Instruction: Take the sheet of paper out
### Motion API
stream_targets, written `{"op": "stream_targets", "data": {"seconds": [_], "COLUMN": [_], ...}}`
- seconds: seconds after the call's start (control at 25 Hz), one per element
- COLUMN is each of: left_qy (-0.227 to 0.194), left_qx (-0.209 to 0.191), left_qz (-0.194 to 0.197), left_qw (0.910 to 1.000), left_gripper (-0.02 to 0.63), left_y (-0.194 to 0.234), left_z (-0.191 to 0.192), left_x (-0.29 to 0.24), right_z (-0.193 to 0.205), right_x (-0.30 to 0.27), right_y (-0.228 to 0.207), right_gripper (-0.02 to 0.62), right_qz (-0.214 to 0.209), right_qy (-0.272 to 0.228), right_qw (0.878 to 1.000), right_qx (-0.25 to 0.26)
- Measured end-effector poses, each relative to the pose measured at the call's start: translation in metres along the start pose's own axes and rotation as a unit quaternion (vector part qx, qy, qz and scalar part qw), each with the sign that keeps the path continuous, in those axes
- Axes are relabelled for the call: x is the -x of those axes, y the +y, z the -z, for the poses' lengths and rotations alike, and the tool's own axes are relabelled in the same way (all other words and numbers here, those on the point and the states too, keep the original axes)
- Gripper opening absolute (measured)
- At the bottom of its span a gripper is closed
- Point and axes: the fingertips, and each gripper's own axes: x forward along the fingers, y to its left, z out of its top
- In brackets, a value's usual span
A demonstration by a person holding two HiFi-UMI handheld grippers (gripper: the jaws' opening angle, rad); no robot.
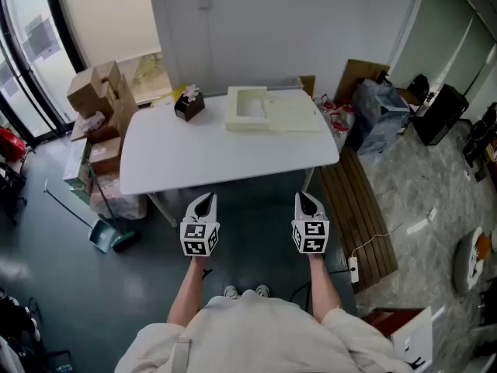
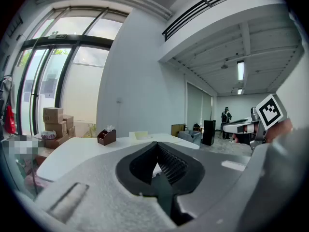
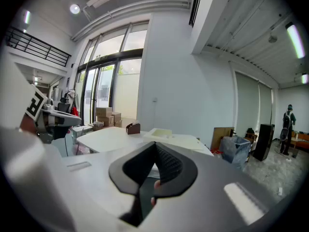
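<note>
Grippers first: left gripper (image 1: 207,200) and right gripper (image 1: 304,199) hang clenched and empty just short of the table's (image 1: 194,162) near edge. The paper (image 1: 252,109) seems to lie in the cream box (image 1: 233,123) at the far edge. Best to release the jaws, reach across, steady the box and pinch one corner of the paper.

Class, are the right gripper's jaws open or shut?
Shut: the right gripper shows its jaws meeting at the tips, nothing between them.

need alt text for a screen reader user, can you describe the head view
A person holds the left gripper and right gripper, both shut and empty, side by side short of the near edge of a white table. At the table's far edge lie a cream flat box and a small brown tissue box.
</note>
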Motion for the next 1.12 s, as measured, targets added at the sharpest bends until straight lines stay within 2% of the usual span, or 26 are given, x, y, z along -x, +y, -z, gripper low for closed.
{"op": "stream_targets", "data": {"seconds": [0.6, 1.12], "left_qy": [0.000, 0.007], "left_qx": [-0.007, -0.007], "left_qz": [-0.004, -0.021], "left_qw": [1.0000, 0.9997], "left_gripper": [0.003, 0.003], "left_y": [-0.020, -0.046], "left_z": [-0.001, 0.008], "left_x": [-0.010, -0.033], "right_z": [-0.001, 0.021], "right_x": [0.003, -0.008], "right_y": [-0.017, -0.047], "right_gripper": [0.000, 0.000], "right_qz": [-0.013, -0.035], "right_qy": [-0.022, -0.011], "right_qw": [1.000, 0.999], "right_qx": [-0.011, -0.010]}}
